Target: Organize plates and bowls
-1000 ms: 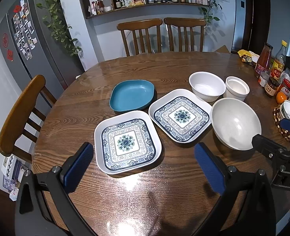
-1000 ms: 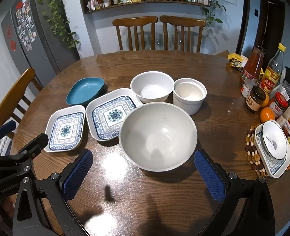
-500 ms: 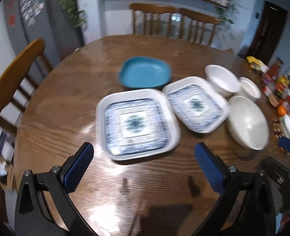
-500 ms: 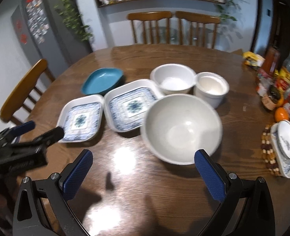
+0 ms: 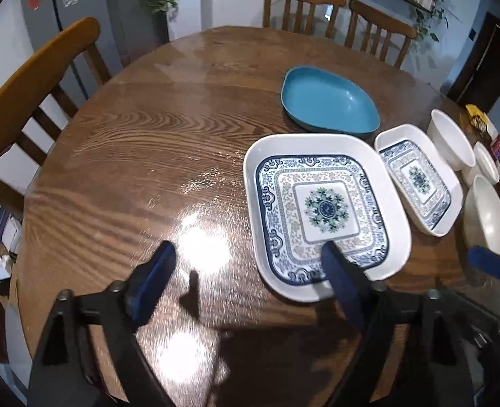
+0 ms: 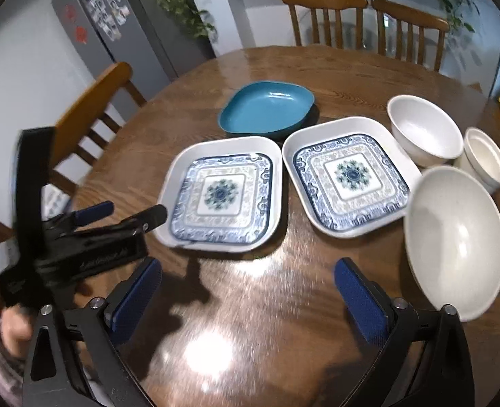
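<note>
On the round wooden table (image 6: 318, 68) the dishes lie in a loose cluster. Biggest is the large white bowl (image 6: 455, 240) at the right, with a medium white bowl (image 6: 424, 129) and a small white cup-like bowl (image 6: 485, 157) beyond it. Two square patterned plates sit side by side, nearly touching: the left patterned plate (image 6: 221, 193) and the right patterned plate (image 6: 348, 176). A teal dish (image 6: 267, 107) rests just behind them.

Both tools hold nothing. The left gripper (image 5: 246, 261) has just been closing yet is still spread wide; its right finger hangs over the near edge of the left patterned plate, its left finger over bare wood. The right gripper (image 6: 246, 288) has likewise been closing, still spread wide over bare table in front of the plates.
</note>
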The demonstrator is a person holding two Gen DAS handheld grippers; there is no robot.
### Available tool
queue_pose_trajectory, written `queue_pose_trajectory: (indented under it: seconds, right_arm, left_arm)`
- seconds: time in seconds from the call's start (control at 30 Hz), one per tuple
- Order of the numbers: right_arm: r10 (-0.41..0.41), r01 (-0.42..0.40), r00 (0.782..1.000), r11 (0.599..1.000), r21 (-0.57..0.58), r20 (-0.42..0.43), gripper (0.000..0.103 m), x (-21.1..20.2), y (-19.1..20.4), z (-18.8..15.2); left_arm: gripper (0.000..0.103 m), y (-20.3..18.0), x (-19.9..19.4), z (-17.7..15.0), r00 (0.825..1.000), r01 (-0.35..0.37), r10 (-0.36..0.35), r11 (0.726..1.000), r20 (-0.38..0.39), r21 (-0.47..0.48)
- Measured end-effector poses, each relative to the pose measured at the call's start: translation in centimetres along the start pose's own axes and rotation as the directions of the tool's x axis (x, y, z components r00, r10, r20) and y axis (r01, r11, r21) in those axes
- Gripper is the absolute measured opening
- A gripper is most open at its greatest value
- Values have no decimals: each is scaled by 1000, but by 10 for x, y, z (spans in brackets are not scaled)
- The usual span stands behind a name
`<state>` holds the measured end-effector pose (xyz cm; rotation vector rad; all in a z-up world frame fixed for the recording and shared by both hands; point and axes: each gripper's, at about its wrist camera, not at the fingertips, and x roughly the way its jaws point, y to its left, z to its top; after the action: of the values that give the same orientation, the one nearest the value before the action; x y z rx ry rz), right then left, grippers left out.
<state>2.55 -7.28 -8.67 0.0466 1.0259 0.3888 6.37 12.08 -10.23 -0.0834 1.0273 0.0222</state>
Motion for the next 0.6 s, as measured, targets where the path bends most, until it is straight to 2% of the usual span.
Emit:
queue_pose_trajectory:
  seconds: [0.03, 0.07, 0.2, 0.3, 0.33, 0.37, 0.5, 0.53, 0.6]
  right_arm:
    - [21, -21, 999, 1000, 24, -29, 78, 10, -3, 3]
    - [37, -34, 998, 998, 61, -57, 75, 20, -6, 5]
    - [-15, 23, 998, 992, 124, -65, 72, 41, -12, 8]
    - [-18, 31, 997, 986, 166, -81, 63, 50, -16, 9]
    - [-19, 33, 996, 985, 168, -84, 60, 53, -17, 10]
    - [-23, 38, 996, 985, 166, -88, 57, 55, -17, 10]
    - [-50, 59, 996, 991, 123, -80, 31, 62, -12, 17]
    - [-60, 68, 995, 992, 110, -79, 22, 64, -11, 18]
    - [-73, 80, 994, 992, 93, -77, 14, 66, -10, 19]
  left_arm:
    - [71, 3, 5, 1, 1000, 9, -9, 1000, -9, 5]
    - [65, 3, 9, 2, 1000, 18, -18, 1000, -20, 9]
    - [55, 5, 23, 6, 998, 41, -40, 999, -49, 33]
    - [43, 5, 30, 9, 996, 65, -63, 997, -61, 39]
    - [35, 5, 33, 10, 995, 74, -71, 996, -68, 41]
    - [32, 4, 35, 11, 995, 77, -74, 996, -71, 44]
    - [20, 3, 38, 15, 993, 93, -89, 994, -73, 61]
    - [20, 3, 38, 16, 995, 79, -75, 995, -69, 67]
    - [19, 5, 38, 16, 995, 77, -73, 995, -62, 64]
